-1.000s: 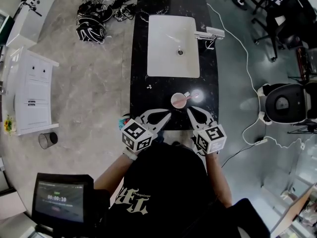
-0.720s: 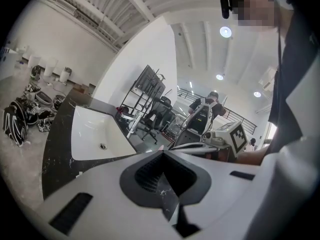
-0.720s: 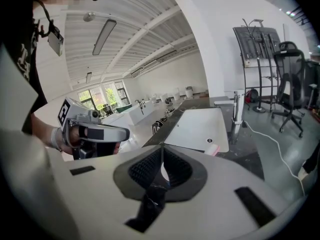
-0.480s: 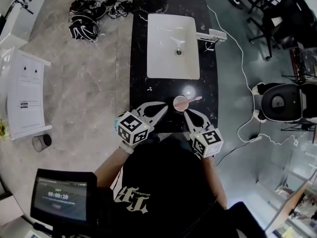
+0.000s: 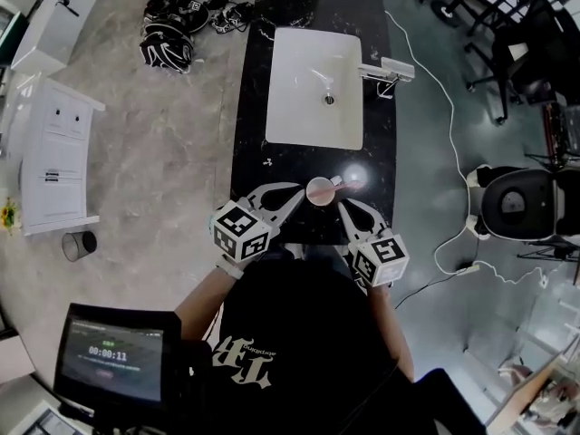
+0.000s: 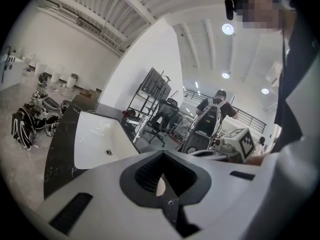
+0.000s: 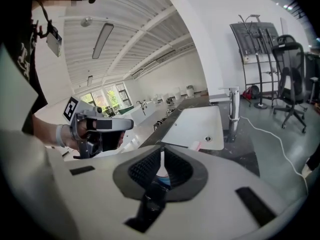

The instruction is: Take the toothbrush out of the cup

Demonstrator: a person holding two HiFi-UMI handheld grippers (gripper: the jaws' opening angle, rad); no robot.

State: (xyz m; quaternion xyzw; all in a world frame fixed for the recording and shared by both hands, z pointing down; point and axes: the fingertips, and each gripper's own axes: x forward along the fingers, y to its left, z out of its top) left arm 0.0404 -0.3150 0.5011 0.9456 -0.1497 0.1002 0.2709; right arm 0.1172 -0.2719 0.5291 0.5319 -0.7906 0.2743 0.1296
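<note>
A pink cup (image 5: 320, 190) stands on the black counter (image 5: 254, 152), just in front of the white sink (image 5: 313, 89). A pink toothbrush (image 5: 337, 181) leans out of it to the right; its tip (image 7: 195, 146) also shows in the right gripper view. My left gripper (image 5: 303, 191) points at the cup from the left, its tips close beside the rim. My right gripper (image 5: 343, 204) lies a little nearer and to the right of the cup. Both are shut with nothing held. In the left gripper view the left gripper (image 6: 162, 153) lets a sliver of the cup (image 6: 160, 186) show through the hole between its jaws.
A faucet (image 5: 388, 69) stands at the sink's right edge, with a white cable (image 5: 444, 107) trailing over the floor beyond it. Helmets (image 5: 168, 48) lie on the floor to the left, near a white cabinet (image 5: 54, 166). A monitor (image 5: 113, 356) sits at lower left.
My left gripper has come in closer to the cup's left side. The right gripper has stayed near the cup's right front. The cup and toothbrush have not moved.
</note>
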